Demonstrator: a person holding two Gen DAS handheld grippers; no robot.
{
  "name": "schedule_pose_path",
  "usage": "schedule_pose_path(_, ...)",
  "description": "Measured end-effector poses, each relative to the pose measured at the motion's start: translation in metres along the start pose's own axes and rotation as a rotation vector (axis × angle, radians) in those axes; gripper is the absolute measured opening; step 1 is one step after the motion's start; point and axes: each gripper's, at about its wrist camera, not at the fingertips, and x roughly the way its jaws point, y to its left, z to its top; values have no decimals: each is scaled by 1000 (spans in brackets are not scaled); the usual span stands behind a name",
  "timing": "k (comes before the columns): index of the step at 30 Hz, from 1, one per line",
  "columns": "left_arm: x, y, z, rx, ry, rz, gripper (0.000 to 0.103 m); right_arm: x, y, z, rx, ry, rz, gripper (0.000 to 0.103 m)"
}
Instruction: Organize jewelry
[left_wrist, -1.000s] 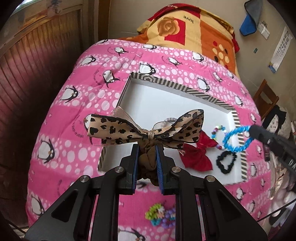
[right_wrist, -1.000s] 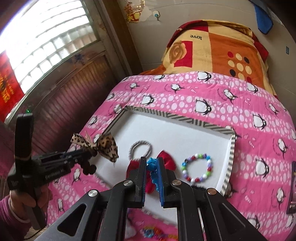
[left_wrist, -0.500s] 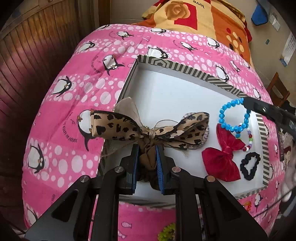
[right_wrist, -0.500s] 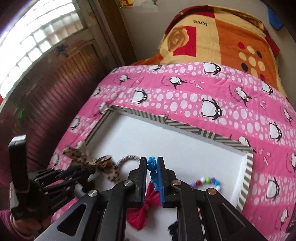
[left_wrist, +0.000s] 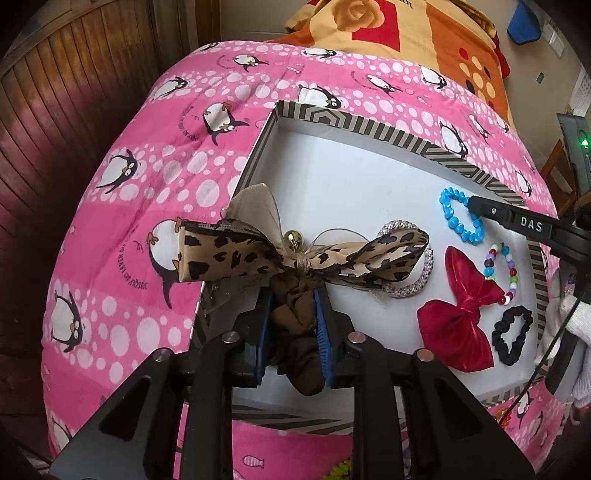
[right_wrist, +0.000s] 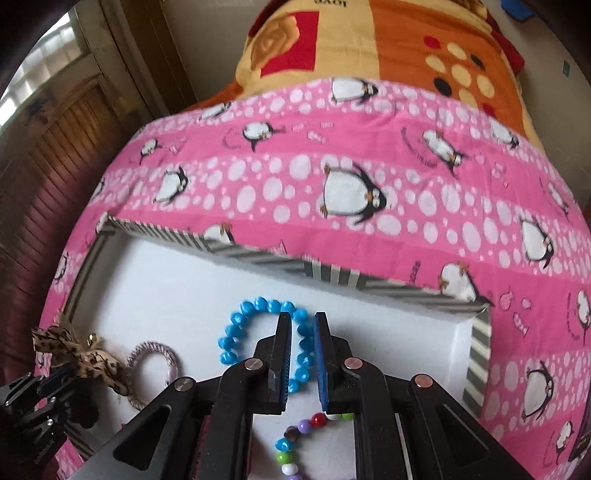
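Observation:
My left gripper (left_wrist: 293, 295) is shut on the brown scrunchie of a leopard-print bow (left_wrist: 295, 254) and holds it over the left part of the striped-rim white tray (left_wrist: 354, 129). My right gripper (right_wrist: 303, 321) is low over the tray, its jaws slightly parted around the blue bead bracelet (right_wrist: 240, 328), which rests on the tray floor; it also shows in the left wrist view (left_wrist: 461, 218). In the tray lie a red bow (left_wrist: 458, 321), a multicolour bead bracelet (left_wrist: 502, 273), a black scrunchie (left_wrist: 513, 336) and a silver hair tie (left_wrist: 410, 288).
The tray sits on a pink penguin blanket (left_wrist: 177, 177) on a bed. An orange and yellow blanket (right_wrist: 388, 40) lies at the far end. A wood-panelled wall (left_wrist: 74, 92) runs along the left. More bead items lie on the blanket near the tray's front edge (left_wrist: 340, 469).
Both grippers moved forward and down over the tray. The blue bracelet has come down onto the tray floor and the right jaws have parted a little. The left still holds the leopard bow.

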Motion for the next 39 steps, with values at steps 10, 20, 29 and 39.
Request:
schedule_pose_path(10,-31,0,-18,-37,-16,7,51,-58,6,-28,-4,-90,67,43)
schedule_pose_path(20,-75,-1,-62,-75,-49,15,51,-125,29,-107,-38,-129,57,43)
schedule_pose_path(29,-94,-9,-107,-101,-45,14,51,-154,40,-156,-110,-115,-71,43)
schedule_pose_path(39,-107,-29,-148,-96,-41,14,51,-173,32,-199,-139,-91,-118,43)
